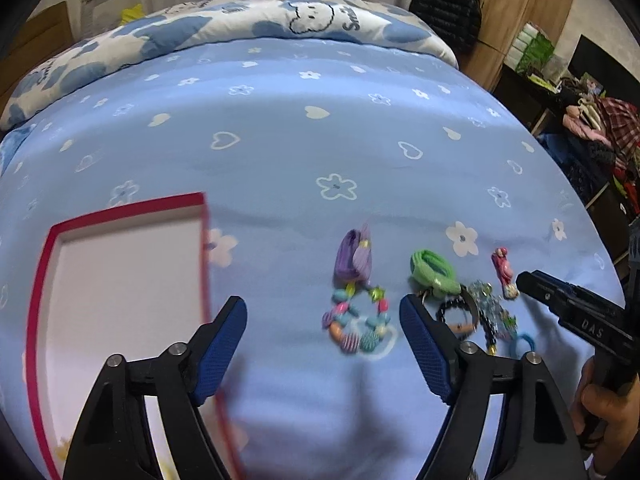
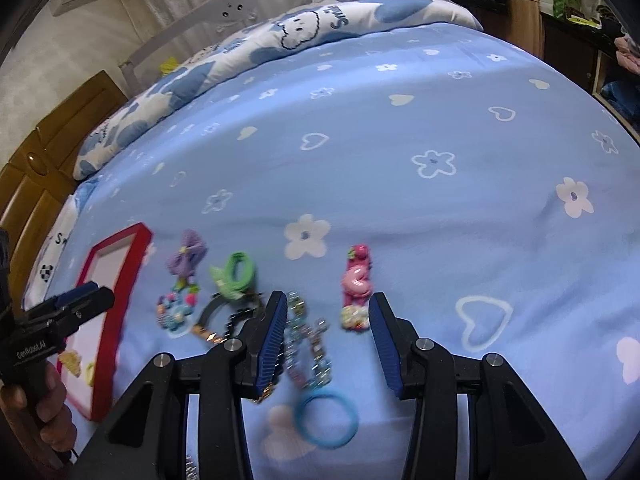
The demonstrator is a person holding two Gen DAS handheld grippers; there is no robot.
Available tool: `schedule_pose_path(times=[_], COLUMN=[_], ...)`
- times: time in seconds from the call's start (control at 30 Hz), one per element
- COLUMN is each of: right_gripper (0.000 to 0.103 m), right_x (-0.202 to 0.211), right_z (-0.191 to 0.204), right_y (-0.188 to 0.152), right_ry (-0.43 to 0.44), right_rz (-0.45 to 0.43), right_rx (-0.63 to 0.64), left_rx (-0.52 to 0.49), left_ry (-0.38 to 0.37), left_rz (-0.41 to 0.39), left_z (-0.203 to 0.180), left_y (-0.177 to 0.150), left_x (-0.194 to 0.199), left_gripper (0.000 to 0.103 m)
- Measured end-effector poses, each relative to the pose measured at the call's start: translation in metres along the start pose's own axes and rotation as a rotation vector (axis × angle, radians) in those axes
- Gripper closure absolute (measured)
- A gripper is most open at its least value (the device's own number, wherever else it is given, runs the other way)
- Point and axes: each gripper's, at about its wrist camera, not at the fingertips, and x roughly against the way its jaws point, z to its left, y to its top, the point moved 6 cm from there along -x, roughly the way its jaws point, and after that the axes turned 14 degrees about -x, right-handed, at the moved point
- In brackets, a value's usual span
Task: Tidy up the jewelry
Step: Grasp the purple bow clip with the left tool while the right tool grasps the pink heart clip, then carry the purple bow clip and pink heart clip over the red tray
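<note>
- Your left tool [image 1: 324, 344] hangs over the bed [image 1: 304, 152], jaws spread wide, nothing between the pads; the beaded bracelet [image 1: 358, 326] lies on the sheet below the gap.
- Your right tool [image 2: 328, 338] also has its jaws apart and grips nothing; the sparkly bead chain [image 2: 308, 344] lies on the sheet under the gap, next to the left pad.
- Red-rimmed box [image 1: 120, 280], white inside, sits on the bed towards its left side, well apart from the jewelry row; a few small yellowish bits [image 2: 78, 364] lie in it, too blurry to name.
- Jewelry sits in a loose row across the near part of the bed: purple hair tie [image 1: 354, 258] just above the beaded bracelet, green hair tie [image 1: 432, 270] to its right, dark bracelet [image 1: 458, 314] below the green one.
- Pink clip [image 2: 356, 280] lies at the right end of the row, a small glittery piece [image 2: 354, 318] touching its near end.
- Blue ring hair tie [image 2: 326, 418] lies nearest the bed's front edge, just beside the chain's near end.
- A hand [image 2: 40, 408] grips the left tool's handle.
- Patterned quilt [image 1: 240, 24] is bunched along the far edge.
</note>
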Motion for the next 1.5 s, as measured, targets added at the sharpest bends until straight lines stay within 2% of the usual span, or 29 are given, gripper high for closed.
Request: schedule_pose_path(times=[0.17,0.33,0.47,0.6,0.73,1.0,1.5], right_gripper=[0.059,0.06,0.066,0.084,0.084,0.084,0.084], right_x=[-0.015,-0.028,-0.033,-0.035,-0.028,-0.002,0.012], right_z=[-0.006,-0.009,-0.009,-0.009,-0.007,0.017,0.107], right_y=[0.004,0.004,0.005,0.006,0.007,0.01,-0.021], right_ry=[-0.023,-0.044,-0.065,-0.081,-0.07,0.017,0.168], right_rz=[0.018,0.032,0.027,0.021,-0.006,-0.037,0.003], right_rx=[-0.001,0.011,0.024,0.033,0.036,0.045,0.135], left_rx=[-0.019,-0.013,-0.026,-0.042,-0.034,0.02,0.154], left_ry=[-0.009,-0.025,-0.044,-0.049,-0.053,-0.051,0.027], left_rz=[0.026,0.055,0.083,0.083,0.048,-0.021,-0.087], left_z=[-0.004,-0.002,-0.004,-0.007,-0.004,0.015,0.071], left_y=[0.02,0.03,0.032,0.032,0.034,0.026,-0.042], left_x=[-0.036,-0.065,-0.087,-0.096,-0.086,-0.049,0.046], left_gripper=[0.035,0.049,0.067,0.09,0.091,0.092,0.092])
